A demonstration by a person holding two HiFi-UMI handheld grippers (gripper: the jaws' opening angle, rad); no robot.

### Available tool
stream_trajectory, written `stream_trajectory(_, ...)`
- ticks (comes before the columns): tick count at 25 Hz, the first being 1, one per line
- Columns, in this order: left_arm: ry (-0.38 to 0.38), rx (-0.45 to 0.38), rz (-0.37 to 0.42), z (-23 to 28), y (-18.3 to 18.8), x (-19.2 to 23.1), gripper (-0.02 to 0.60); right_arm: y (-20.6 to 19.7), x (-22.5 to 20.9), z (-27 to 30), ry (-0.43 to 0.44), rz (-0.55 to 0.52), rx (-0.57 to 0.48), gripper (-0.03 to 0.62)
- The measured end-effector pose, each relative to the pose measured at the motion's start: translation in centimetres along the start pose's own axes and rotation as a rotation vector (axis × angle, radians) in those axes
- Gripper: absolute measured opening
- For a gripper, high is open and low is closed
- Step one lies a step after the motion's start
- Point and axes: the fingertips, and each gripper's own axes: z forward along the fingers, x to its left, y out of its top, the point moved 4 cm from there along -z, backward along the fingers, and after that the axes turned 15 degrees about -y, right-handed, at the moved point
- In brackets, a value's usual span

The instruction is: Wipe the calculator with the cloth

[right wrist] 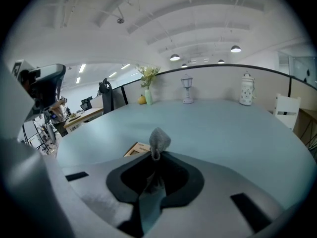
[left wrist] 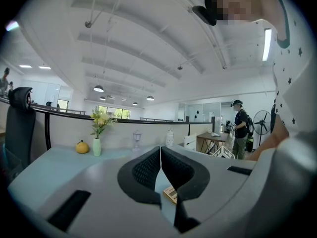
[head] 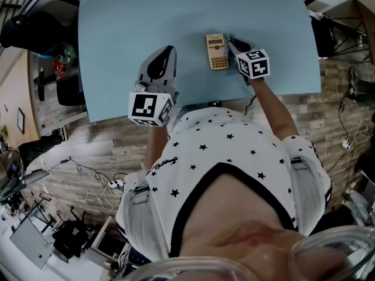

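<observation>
Just beside the right fingers (right wrist: 185,178), calculator (head: 217,51); cloth (right wrist: 159,139) between.

One calculator (head: 217,51), one cloth (right wrist: 159,139) — two grippers (head: 167,51) (head: 231,41)

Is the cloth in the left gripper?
No, the cloth sticks up from the shut jaws of the right gripper; the left gripper is shut on nothing.

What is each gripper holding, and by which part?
The right gripper is shut on the grey cloth, pinching it just below a bunched end that pokes past the jaws. The left gripper is shut, empty.
</observation>
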Motion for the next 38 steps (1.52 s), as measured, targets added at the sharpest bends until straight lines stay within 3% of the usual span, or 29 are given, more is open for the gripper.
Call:
stream_trajectory(7,0.002,-0.005,0.001,-0.3,-0.1,-0.2,0.031,1.7,3.9,-1.1,0.12,0.016,-0.048,0.043)
stream_trajectory(17,0.021,0.0,-0.002,-1.5,-0.4,-0.5,0.031,-1.4,9.3,-2.0,0.231,-0.05,0.009,0.043)
stream_trajectory(27,0.019,-0.001,0.001,-1.9,-0.5,-0.8,0.031,-1.9,9.2,-1.9,0.204,-0.083,0.008,0.043)
stream_trajectory(38,-0.015,0.003,0.004,-1.5,-0.6,-1.5,0.031,-2.3,5.7,-2.5,0.112,-0.045,0.006,0.043)
